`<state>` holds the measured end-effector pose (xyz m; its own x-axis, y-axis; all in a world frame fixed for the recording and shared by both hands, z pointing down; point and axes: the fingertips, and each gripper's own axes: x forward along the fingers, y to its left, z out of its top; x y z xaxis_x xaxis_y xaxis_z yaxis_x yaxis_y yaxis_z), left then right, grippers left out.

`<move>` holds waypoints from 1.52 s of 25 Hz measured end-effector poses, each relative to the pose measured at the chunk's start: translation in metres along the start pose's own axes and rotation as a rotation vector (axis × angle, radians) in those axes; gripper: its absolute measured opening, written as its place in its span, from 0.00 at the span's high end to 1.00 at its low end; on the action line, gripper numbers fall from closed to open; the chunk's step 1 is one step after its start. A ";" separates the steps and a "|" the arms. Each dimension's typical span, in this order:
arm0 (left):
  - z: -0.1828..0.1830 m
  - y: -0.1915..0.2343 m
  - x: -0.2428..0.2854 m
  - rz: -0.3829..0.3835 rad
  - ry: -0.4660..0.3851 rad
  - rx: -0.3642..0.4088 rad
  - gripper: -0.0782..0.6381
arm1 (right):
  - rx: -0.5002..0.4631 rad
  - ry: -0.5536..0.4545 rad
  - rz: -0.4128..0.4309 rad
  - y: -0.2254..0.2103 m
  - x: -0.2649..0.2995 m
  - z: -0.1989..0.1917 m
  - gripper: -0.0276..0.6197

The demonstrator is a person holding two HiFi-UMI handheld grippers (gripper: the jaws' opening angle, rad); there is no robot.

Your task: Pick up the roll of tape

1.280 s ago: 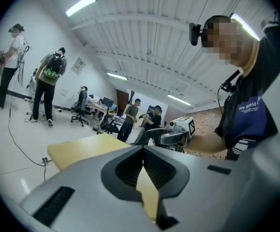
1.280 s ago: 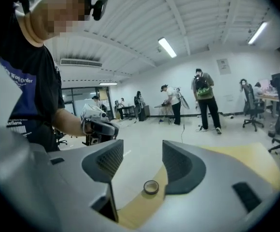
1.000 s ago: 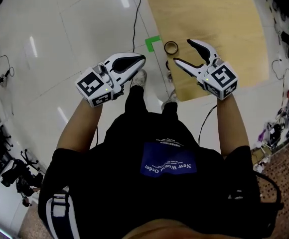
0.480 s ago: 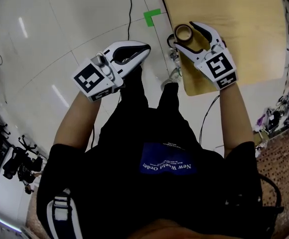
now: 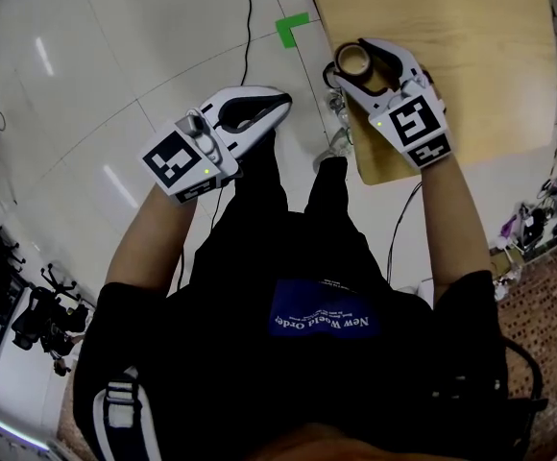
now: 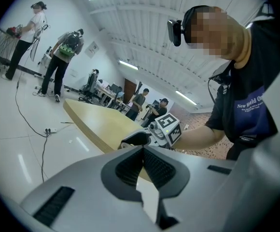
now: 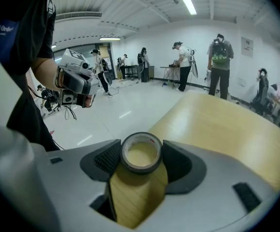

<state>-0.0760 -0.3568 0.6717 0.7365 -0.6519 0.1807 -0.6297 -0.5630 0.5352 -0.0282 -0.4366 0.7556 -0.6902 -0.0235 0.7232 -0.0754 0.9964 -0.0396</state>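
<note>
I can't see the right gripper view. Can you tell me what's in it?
A roll of tape lies flat on the wooden table between the jaws of the right hand-held gripper, which have just been closing and now touch its sides. People stand far behind.

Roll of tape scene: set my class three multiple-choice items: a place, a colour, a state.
1. Where is the roll of tape? A in a box; B on the table, between the right gripper's jaws; C on a shelf.
2. What colour is the corner mark on the floor? A green; B red; C blue.
3. How do the left gripper's jaws stand? A wide apart; B closed on a cable; C together, empty.
B: it sits between jaws that have just been closing. A: the head view shows green. C: its jaws meet.
</note>
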 end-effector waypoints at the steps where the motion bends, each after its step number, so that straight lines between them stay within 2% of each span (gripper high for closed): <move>1: 0.001 -0.002 0.001 -0.005 0.000 0.004 0.88 | 0.000 -0.002 -0.005 0.000 -0.002 0.000 0.55; 7: 0.014 -0.015 0.005 -0.021 -0.009 0.025 0.88 | 0.028 -0.045 -0.030 -0.006 -0.028 0.007 0.56; 12: 0.043 -0.030 0.012 -0.048 -0.026 0.038 0.88 | 0.029 -0.073 -0.064 -0.014 -0.063 0.026 0.56; 22: 0.111 -0.114 0.043 -0.164 -0.057 0.141 0.88 | 0.026 -0.161 -0.202 -0.008 -0.194 0.059 0.56; 27: 0.137 -0.172 0.059 -0.220 -0.043 0.178 0.88 | 0.044 -0.209 -0.249 0.016 -0.272 0.071 0.56; 32: 0.174 -0.221 0.078 -0.312 -0.087 0.177 0.88 | 0.077 -0.256 -0.308 0.033 -0.345 0.074 0.56; 38: 0.193 -0.268 0.094 -0.376 -0.067 0.234 0.88 | 0.121 -0.324 -0.372 0.054 -0.413 0.070 0.56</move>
<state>0.1142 -0.3656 0.3861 0.9123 -0.4066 -0.0485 -0.3656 -0.8622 0.3507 0.2022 -0.3792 0.4061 -0.7869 -0.4185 0.4534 -0.4282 0.8995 0.0872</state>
